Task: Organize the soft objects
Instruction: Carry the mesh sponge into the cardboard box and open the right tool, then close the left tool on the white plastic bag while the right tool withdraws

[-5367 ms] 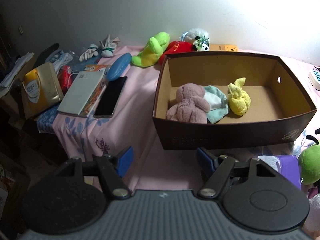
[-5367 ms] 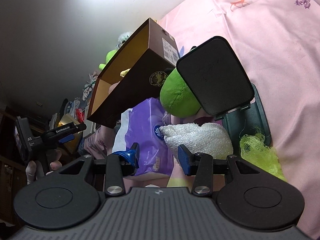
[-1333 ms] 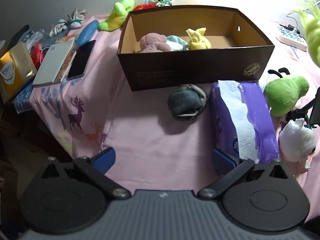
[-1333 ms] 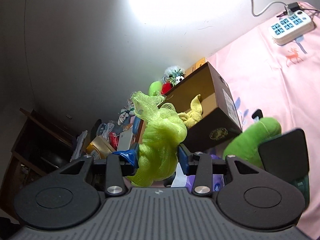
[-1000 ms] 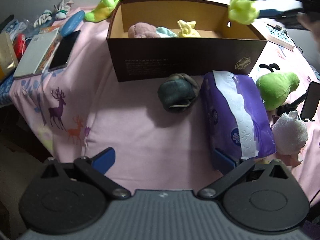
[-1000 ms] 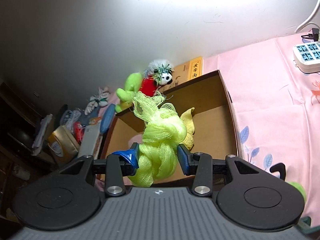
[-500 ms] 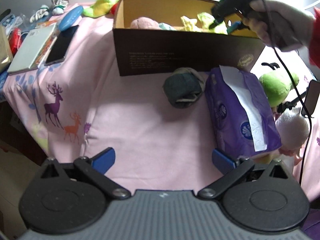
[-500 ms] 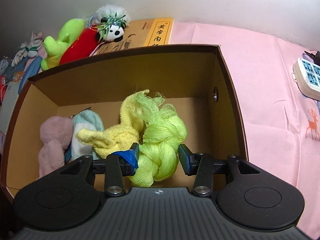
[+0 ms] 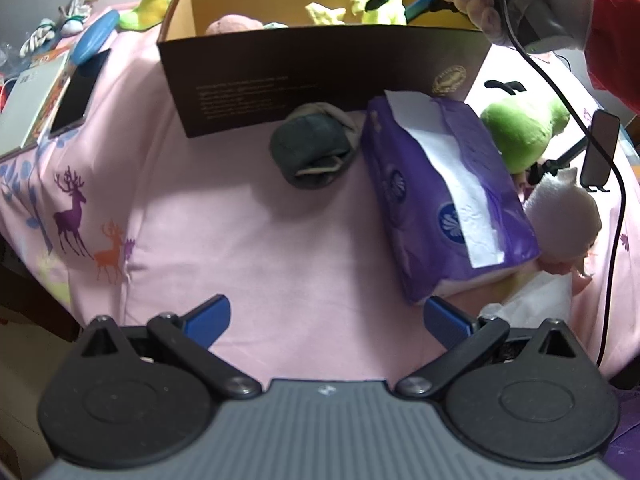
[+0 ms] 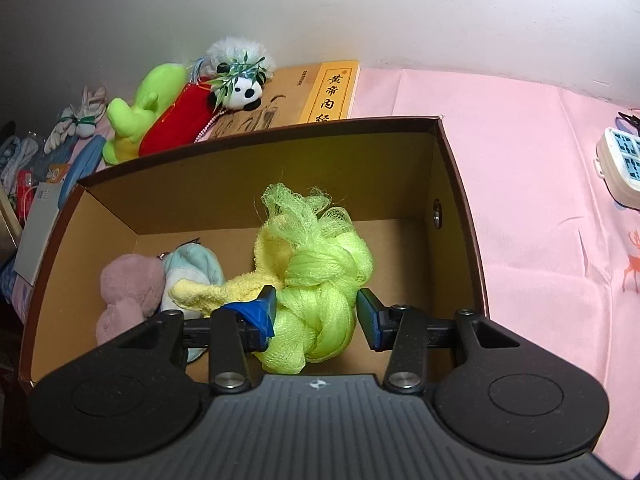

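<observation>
So my right gripper has just been opening around the lime-green mesh bath pouf inside the brown cardboard box; left gripper fingers wide, empty.

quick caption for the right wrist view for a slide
Right gripper, jaws just opened, releases a green mesh pouf into the cardboard box beside a yellow towel.

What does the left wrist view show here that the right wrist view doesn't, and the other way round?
Left wrist only: the dark grey rolled sock, purple tissue pack and green plush outside the box, plus the left gripper, open over bare sheet.

Right wrist only: the panda plush, yellow book and power strip.

Both: the brown box, pink plush, and lime mesh pouf between the right gripper's just-opened jaws.
</observation>
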The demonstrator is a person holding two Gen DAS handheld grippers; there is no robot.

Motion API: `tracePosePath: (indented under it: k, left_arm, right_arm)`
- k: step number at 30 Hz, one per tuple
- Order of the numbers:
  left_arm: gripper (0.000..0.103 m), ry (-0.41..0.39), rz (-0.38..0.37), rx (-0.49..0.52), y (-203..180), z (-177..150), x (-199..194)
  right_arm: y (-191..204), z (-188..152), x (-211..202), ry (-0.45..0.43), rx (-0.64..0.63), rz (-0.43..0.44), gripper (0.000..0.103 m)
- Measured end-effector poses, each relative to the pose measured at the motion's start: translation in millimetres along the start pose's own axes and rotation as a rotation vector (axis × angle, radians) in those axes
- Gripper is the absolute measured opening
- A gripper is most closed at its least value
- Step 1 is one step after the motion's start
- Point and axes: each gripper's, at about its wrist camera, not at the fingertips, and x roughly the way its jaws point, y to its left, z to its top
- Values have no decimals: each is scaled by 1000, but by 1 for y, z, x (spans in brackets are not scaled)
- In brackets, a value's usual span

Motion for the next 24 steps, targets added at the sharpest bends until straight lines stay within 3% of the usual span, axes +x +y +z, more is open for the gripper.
tracePosePath:
  k: [3, 5, 6, 9, 10, 15, 19, 24]
  left_arm:
    - [103, -13, 7, -5, -3, -3, -5]
    - [103, -20, -1, -27, -2, -4, -7]
    - [103, -21, -2, -37, -2, -5, -8]
    - [103, -40, 11, -57, -1, -6, -12]
    - [103, -44, 14, -64, -1, -6, -12]
    - [103, -58, 33, -81, 3, -5, -16]
    - [103, -81, 60, -80, 7, -1, -20]
    - [103, -85, 39, -66, 8, 3, -24]
  right_arm:
    - [-3, -1, -12, -55, 18, 26, 28]
    - [12, -3, -11, -61, -159, -134, 28]
    - [15, -5, -15, -91, -196, -162, 28]
    - [-16, 2, -42, -116, 78, 117, 28]
    - [-21, 2, -48, -112, 122, 162, 28]
    - [-19, -21, -80, -130, 63, 214, 28]
    - [-30, -48, -114, -146, 116, 345, 28]
    - [-52, -86, -147, -186, 159, 413, 28]
